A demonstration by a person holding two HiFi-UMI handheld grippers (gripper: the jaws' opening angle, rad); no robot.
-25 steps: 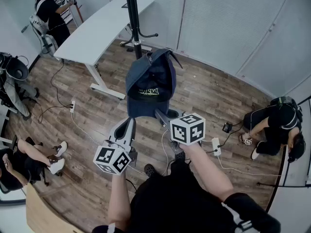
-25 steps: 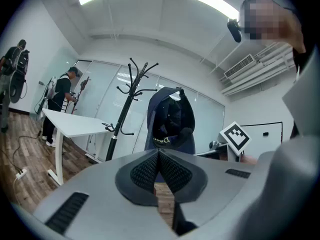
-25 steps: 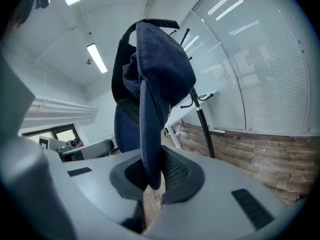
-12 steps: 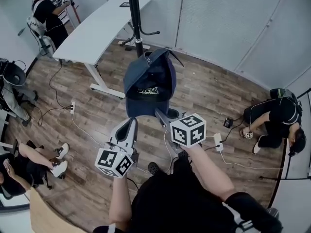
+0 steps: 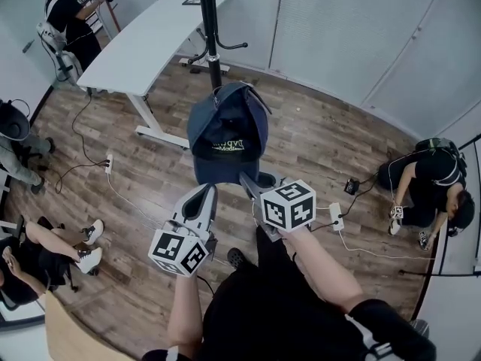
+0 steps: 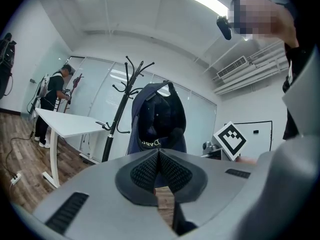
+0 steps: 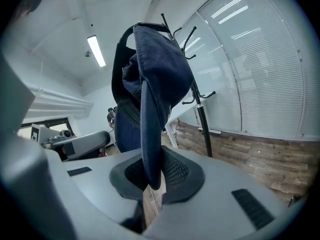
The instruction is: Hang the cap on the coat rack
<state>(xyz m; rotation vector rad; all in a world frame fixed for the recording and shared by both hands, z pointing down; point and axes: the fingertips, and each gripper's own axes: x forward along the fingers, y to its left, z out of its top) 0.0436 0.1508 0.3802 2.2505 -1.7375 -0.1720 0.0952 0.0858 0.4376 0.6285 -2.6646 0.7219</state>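
A dark blue cap (image 5: 228,132) with yellow lettering hangs in the air, held by its brim in my right gripper (image 5: 248,180), which is shut on it. In the right gripper view the cap's brim (image 7: 151,134) runs down between the pads. My left gripper (image 5: 201,200) sits lower left of the cap, shut and holding nothing; in its own view the cap (image 6: 159,119) shows just beyond the jaws. The black coat rack (image 5: 208,21) stands farther ahead, beyond the cap, its hooks showing in the left gripper view as coat rack (image 6: 122,109).
A white desk (image 5: 143,43) stands left of the rack. People sit or stand around: one at far left (image 5: 30,254), one by the desk's end (image 5: 68,21), one seated at right (image 5: 428,186). Cables and a power strip (image 5: 335,218) lie on the wood floor.
The cap and both grippers have drifted slightly toward the coat rack; the rack and desk slid up in the head view. Both grippers stay as they were.
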